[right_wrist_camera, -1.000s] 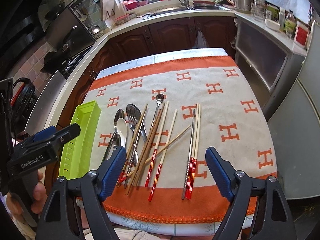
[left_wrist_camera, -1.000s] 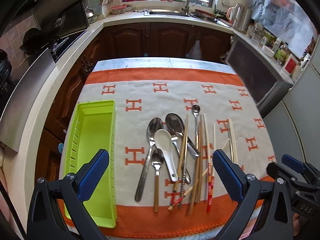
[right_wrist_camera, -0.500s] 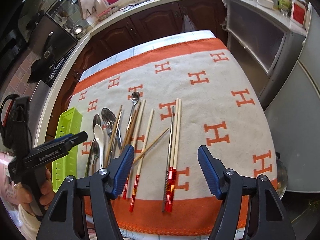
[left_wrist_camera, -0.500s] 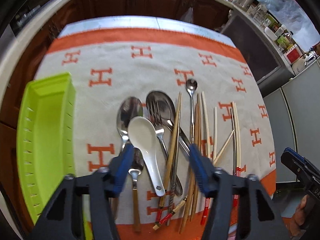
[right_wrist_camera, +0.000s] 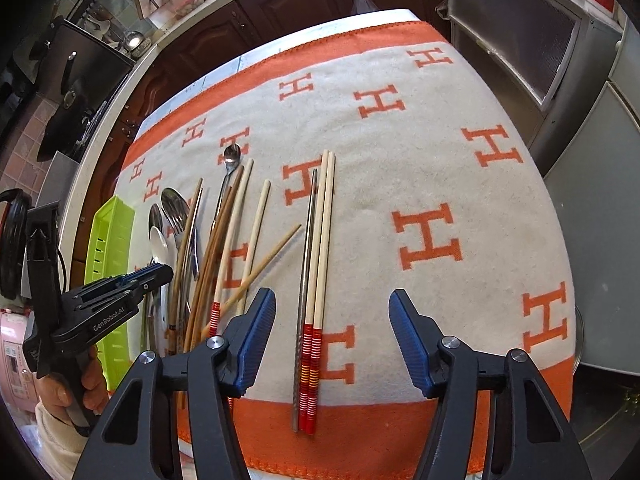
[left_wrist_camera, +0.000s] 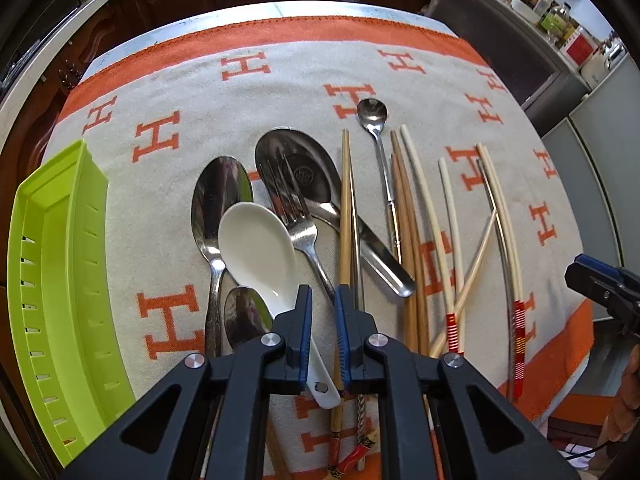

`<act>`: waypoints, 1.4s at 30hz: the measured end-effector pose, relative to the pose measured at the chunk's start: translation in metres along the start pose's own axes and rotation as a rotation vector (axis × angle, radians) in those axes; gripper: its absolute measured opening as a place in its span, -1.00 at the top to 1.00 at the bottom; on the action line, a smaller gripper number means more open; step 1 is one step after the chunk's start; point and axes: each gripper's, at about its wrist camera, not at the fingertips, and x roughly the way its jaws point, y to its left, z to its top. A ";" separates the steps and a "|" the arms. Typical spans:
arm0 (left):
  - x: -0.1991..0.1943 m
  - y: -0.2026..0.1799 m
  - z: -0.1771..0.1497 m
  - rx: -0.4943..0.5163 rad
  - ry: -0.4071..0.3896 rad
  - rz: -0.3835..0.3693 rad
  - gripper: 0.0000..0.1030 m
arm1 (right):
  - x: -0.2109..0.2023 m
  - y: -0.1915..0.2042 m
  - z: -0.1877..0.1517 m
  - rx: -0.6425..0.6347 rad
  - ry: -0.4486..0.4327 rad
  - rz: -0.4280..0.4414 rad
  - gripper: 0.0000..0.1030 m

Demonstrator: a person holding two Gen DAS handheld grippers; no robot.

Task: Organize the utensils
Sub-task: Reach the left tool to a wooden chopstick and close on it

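Observation:
Utensils lie side by side on an orange-and-white cloth (left_wrist_camera: 280,80). Among them are a white spoon (left_wrist_camera: 256,248), a fork (left_wrist_camera: 288,196), steel spoons (left_wrist_camera: 222,200) and wooden chopsticks (left_wrist_camera: 346,200). My left gripper (left_wrist_camera: 322,294) points steeply down over them. Its jaws are closing to a narrow gap, with the white spoon's handle between the pads. A green tray (left_wrist_camera: 60,280) lies at the left. My right gripper (right_wrist_camera: 332,294) hovers over a red-banded chopstick pair (right_wrist_camera: 320,260). Its jaws are closing a little, wide apart and touching nothing.
A person's hand (right_wrist_camera: 64,392) holds the left gripper (right_wrist_camera: 160,271) beside the green tray (right_wrist_camera: 108,240). Dark wooden cabinets (right_wrist_camera: 280,12) curve round the far side. A grey appliance (right_wrist_camera: 600,220) stands to the right. Bare cloth (right_wrist_camera: 420,140) stretches right of the chopsticks.
Both grippers have sunk toward the table and tipped further down. The left jaws have gone from wide apart to a narrow gap around the white spoon's handle. The right jaws have narrowed slightly.

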 end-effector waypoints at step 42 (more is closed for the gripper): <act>-0.001 -0.004 -0.016 0.014 -0.056 -0.014 0.57 | 0.021 0.003 -0.022 -0.035 0.047 0.016 -0.18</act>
